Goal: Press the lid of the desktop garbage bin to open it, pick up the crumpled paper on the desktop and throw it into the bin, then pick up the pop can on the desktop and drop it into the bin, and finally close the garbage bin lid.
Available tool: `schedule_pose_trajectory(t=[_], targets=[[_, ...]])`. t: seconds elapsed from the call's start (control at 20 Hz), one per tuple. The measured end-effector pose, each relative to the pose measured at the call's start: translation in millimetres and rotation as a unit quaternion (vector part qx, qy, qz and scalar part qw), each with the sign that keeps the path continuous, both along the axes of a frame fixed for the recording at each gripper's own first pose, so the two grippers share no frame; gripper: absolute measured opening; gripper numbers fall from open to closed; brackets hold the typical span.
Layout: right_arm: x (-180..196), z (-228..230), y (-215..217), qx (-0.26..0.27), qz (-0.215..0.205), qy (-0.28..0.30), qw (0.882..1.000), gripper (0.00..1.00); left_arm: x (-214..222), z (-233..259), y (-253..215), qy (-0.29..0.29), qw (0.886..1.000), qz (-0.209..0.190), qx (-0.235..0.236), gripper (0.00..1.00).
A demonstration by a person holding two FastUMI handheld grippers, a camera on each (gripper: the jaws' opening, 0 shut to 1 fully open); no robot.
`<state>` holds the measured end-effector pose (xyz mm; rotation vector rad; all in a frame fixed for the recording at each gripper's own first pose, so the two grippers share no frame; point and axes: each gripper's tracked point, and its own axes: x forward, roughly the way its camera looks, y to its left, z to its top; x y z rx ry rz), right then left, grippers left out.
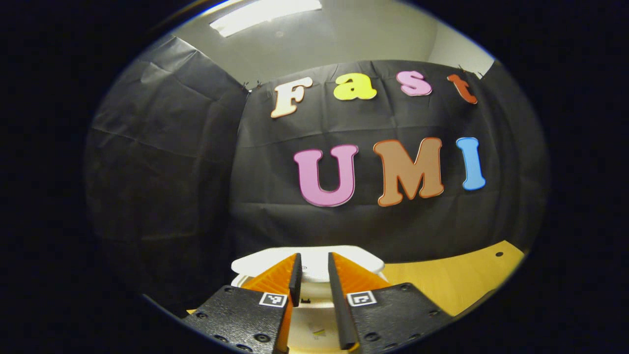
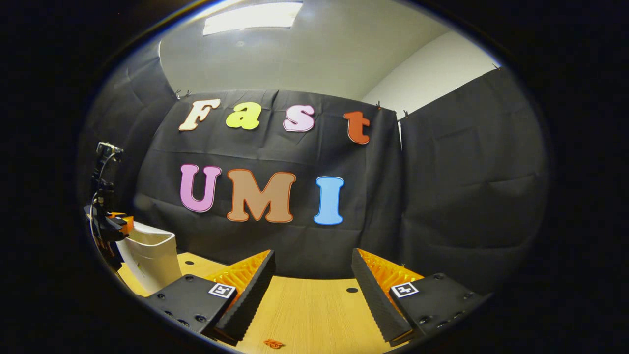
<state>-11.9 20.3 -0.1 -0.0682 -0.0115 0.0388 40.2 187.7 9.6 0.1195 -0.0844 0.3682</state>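
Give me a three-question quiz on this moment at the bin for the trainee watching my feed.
1. True or false: in the left gripper view, the left gripper has its tips right at the lid of the white bin.
2. Which gripper has the wider gap between its fingers? A) left gripper B) right gripper C) both the same
3. Fill in: the right gripper points over the wooden ____, with nothing between its fingers.

Key
1. True. The narrowly parted fingers frame the white lid's front edge; actual contact cannot be told.
2. B. Its fingers stand far apart, and bare tabletop shows between them.
3. Tabletop.
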Motion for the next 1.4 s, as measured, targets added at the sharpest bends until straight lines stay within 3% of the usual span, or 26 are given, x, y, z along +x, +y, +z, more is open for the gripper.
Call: schedule_pose_trajectory(t=[0.05, 0.1, 0.2, 0.35, 0.6, 0.75, 0.8, 1.0, 1.4], targets=[[0.3, 1.2, 1.0, 0.002, 0.002, -0.002, 1.0, 0.98, -0.6, 11.3, -7.8, -0.011, 1.0, -0.009, 0.01, 0.36], [0.6, 2.7, 2.5, 0.004, 0.004, -0.004, 1.0, 1.0, -4.7, 19.9, -18.2, -0.021, 0.999, -0.023, 0.018, 0.55], [0.4, 2.6, 4.3, 0.005, 0.008, -0.007, 1.0, 0.98, -12.5, 30.9, -38.1, -0.033, 0.998, -0.047, 0.021, 0.74], [1.1, 1.8, 8.6, 0.006, 0.015, -0.007, 1.0, 0.98, -27.5, 40.9, -69.5, -0.047, 0.996, -0.081, 0.0, 0.75], [5.8, -21.2, 15.7, 0.004, 0.027, 0.014, 1.0, 0.98, -47.2, 45.8, -122.5, -0.064, 0.987, -0.142, -0.039, 0.92], [16.0, -63.2, 25.2, 0.006, 0.039, 0.061, 0.997, 0.99, -62.0, 44.8, -145.1, -0.068, 0.982, -0.17, -0.043, 0.89], [20.8, -78.4, 26.9, 0.004, 0.04, 0.078, 0.996, 0.99, -66.2, 44.1, -150.8, -0.067, 0.981, -0.177, -0.043, 0.93], [35.5, -146.3, 29.3, -0.013, 0.047, 0.151, 0.987, 0.99, -74.0, 42.2, -154.4, -0.061, 0.98, -0.183, -0.042, 0.89], [40.9, -270.6, 50.9, -0.026, 0.077, 0.304, 0.949, 0.99, -81.8, 38.0, -133.0, -0.046, 0.987, -0.154, -0.028, 0.89]])
